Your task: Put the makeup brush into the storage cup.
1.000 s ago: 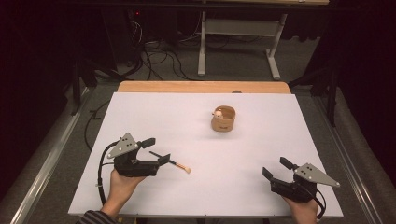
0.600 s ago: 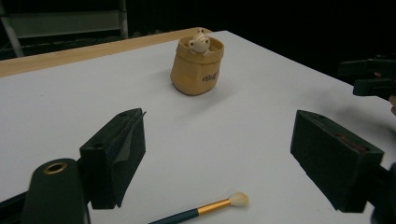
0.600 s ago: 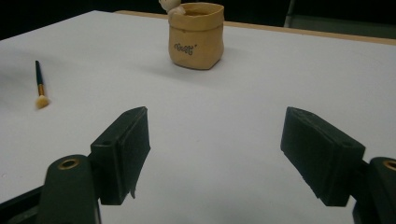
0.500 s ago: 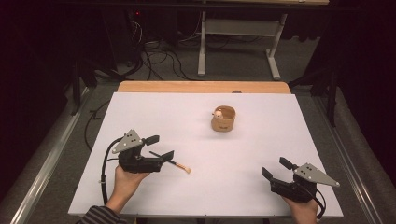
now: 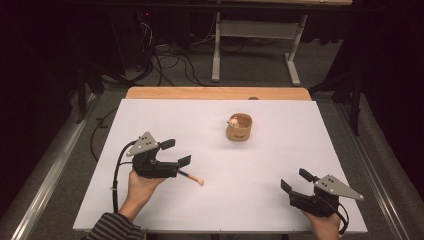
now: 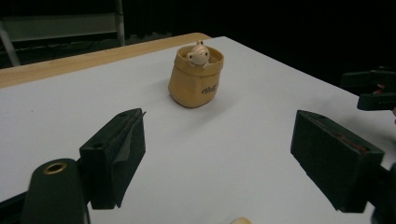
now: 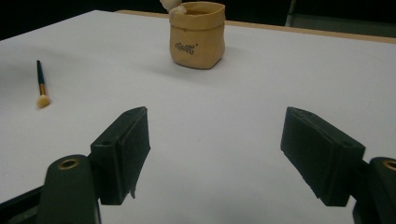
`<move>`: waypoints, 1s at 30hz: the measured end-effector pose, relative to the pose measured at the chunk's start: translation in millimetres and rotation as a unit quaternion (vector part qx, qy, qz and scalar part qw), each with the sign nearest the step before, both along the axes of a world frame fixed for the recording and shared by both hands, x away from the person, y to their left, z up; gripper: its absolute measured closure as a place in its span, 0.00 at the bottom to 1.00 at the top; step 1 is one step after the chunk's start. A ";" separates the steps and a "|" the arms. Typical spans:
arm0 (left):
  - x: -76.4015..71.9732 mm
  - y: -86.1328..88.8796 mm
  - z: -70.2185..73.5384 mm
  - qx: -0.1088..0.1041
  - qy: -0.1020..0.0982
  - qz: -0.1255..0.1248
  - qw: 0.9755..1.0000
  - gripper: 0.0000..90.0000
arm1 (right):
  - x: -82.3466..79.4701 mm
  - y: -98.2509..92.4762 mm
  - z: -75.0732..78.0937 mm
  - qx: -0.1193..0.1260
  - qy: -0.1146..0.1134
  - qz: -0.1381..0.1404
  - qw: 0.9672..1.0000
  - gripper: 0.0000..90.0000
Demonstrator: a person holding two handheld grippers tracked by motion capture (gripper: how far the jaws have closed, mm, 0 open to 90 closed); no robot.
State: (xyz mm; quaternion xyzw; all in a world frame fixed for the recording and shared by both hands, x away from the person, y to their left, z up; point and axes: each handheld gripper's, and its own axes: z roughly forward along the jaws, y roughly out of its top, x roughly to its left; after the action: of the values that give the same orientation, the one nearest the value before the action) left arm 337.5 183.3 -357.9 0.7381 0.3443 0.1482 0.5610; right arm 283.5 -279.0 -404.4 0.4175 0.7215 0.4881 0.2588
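Observation:
A small brush (image 5: 194, 179) with a dark handle and pale bristles lies on the white table (image 5: 260, 205), left of centre. My left gripper (image 5: 176, 152) hovers open just above and behind the brush's handle end, nothing between its jaws. In the left gripper view the open left gripper (image 6: 219, 158) frames bare table, with the brush tip (image 6: 240, 220) at the bottom edge. A tan pouch-shaped pot (image 5: 239, 128) with a small animal figure peeking out stands farther back. My right gripper (image 5: 295, 181) rests open at the front right. The right gripper view has the right gripper (image 7: 215, 154), the pot (image 7: 197, 35) and the brush (image 7: 42, 86).
A wooden strip (image 5: 215, 93) borders the table's far edge. Beyond it are a desk frame (image 5: 255, 45) and cables on the floor. In the left gripper view the other gripper (image 6: 373, 88) appears at the right edge.
My left gripper has shifted slightly right and away from the person, over the brush's handle. The brush, the pot and my right gripper have not moved.

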 end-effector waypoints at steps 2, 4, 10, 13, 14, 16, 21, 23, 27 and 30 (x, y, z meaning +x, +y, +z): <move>2.8 -1.5 0.5 0.001 0.000 -0.001 1.000 0.20 | 0.1 -0.1 0.0 0.001 0.000 0.000 1.000 0.28; 5.3 -3.1 1.0 0.000 0.001 -0.001 1.000 0.20 | 0.4 -0.5 -0.1 0.000 0.000 0.000 1.000 0.28; 14.4 -9.0 2.7 -0.003 0.004 -0.003 1.000 0.20 | 0.5 -0.9 -0.1 0.002 0.001 -0.001 1.000 0.28; 19.2 -13.0 3.3 -0.003 0.005 -0.004 1.000 0.20 | 0.3 -1.3 -0.1 0.004 0.001 -0.004 1.000 0.28; 20.7 -14.5 3.4 -0.002 0.005 -0.006 1.000 0.20 | 0.3 -1.3 -0.1 0.004 0.001 -0.004 1.000 0.28; 22.9 -17.5 3.7 0.000 0.006 -0.007 1.000 0.20 | 0.4 -1.6 -0.1 0.003 0.000 -0.003 1.000 0.28; 28.3 -24.5 4.5 0.000 0.006 -0.010 1.000 0.20 | 0.3 -1.4 0.0 0.004 0.001 -0.003 1.000 0.28; 30.3 -27.3 4.1 0.002 0.007 -0.011 1.000 0.20 | 0.4 -1.4 -0.1 0.004 0.001 -0.003 1.000 0.28; 33.5 -31.4 3.7 0.010 0.009 -0.014 1.000 0.20 | 0.2 -1.2 0.0 0.003 0.001 -0.002 1.000 0.28; 34.7 -32.1 4.1 0.012 0.010 -0.014 1.000 0.20 | 0.4 -1.3 0.0 0.002 0.001 -0.001 1.000 0.28</move>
State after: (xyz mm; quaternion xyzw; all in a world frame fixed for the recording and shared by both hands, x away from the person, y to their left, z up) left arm 372.1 151.2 -353.8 0.7513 0.3379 0.1369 0.5502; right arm 283.9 -280.3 -404.4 0.4189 0.7202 0.4894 0.2575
